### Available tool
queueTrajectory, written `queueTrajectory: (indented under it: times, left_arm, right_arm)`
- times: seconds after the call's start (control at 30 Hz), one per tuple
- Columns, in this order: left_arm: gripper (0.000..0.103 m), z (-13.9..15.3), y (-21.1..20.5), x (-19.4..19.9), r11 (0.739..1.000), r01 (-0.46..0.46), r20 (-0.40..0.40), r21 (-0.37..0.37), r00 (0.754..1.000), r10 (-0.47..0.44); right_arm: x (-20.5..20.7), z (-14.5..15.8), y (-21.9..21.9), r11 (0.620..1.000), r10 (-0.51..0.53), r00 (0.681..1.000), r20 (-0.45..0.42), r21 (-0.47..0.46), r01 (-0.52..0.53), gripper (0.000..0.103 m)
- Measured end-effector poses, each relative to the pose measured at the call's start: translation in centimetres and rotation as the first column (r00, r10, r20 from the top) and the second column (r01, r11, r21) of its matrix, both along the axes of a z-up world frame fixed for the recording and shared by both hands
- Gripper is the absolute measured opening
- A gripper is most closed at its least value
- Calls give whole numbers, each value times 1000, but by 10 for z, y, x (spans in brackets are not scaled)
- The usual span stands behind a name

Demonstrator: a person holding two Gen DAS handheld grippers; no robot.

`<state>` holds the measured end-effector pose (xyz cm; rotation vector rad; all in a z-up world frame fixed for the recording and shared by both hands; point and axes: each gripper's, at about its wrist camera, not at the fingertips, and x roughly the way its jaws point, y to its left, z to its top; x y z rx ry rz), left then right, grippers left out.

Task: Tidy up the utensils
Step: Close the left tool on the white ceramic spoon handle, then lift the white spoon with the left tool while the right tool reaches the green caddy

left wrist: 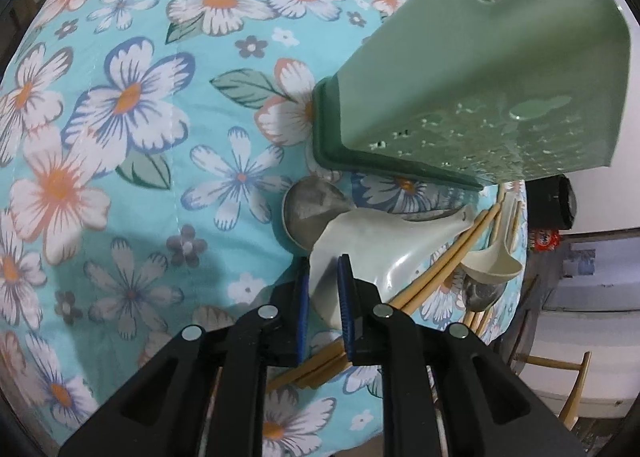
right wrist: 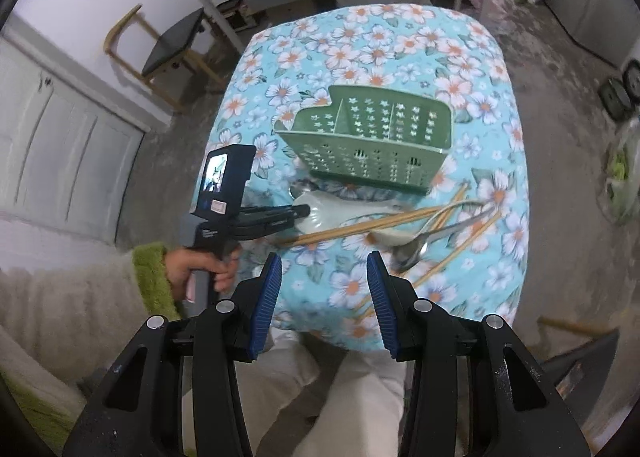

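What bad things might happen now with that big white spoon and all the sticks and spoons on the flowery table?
1. The left gripper pinches only the edge of the white spoon; it looks smooth, so it might slip.
2. Chopsticks lie partly under that spoon, so lifting it may drag them.
3. The pile sits near the table edge; a nudged metal spoon or chopstick might fall off.
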<state>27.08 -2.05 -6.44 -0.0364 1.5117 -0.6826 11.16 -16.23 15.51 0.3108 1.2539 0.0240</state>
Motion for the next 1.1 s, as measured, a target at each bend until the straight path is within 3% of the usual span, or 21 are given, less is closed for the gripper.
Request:
queueTrajectory:
  times: [0.2, 0.4, 0.6, 0.7, 0.77, 0.9, 1.0, 1.1]
  left_arm:
    - [15, -6, 7, 0, 997, -74, -112, -3, 991, 73]
    - [15, -6, 8, -1, 997, -75, -141, -6, 987, 74]
    - [15, -10, 3, 3, 997, -72, -167, -7, 983, 70]
    - [15, -10, 0, 3, 997, -73, -154, -3, 986, 71]
    - [20, -8, -2, 2, 998, -59, -140, 1, 988, 59]
    - [26, -6, -7, -1, 999, -39, -119, -12, 992, 37]
    - [25, -5, -7, -3, 999, -42, -107, -18, 993, 40]
    - [12, -4, -4, -2, 998, -50, -113, -25, 992, 47]
  right_arm:
    - [11, -25, -6, 992, 124, 992, 28, 35, -125, 42]
    - [17, -51, -11, 993, 120, 991, 51, -15, -120, 42]
    - [17, -62, -2, 986, 107, 993, 52, -131, -99, 42]
    - [16, -68, 14, 955, 154, 988, 29, -261, -141, 42]
    - [16, -73, 15, 956, 125, 992, 21, -269, -115, 41]
    - [23, -86, 13, 967, 48, 999, -21, -250, -52, 25]
    - [30, -92, 15, 970, 45, 999, -11, -240, -46, 20]
    - [38, -99, 18, 962, 65, 998, -10, -265, -65, 15]
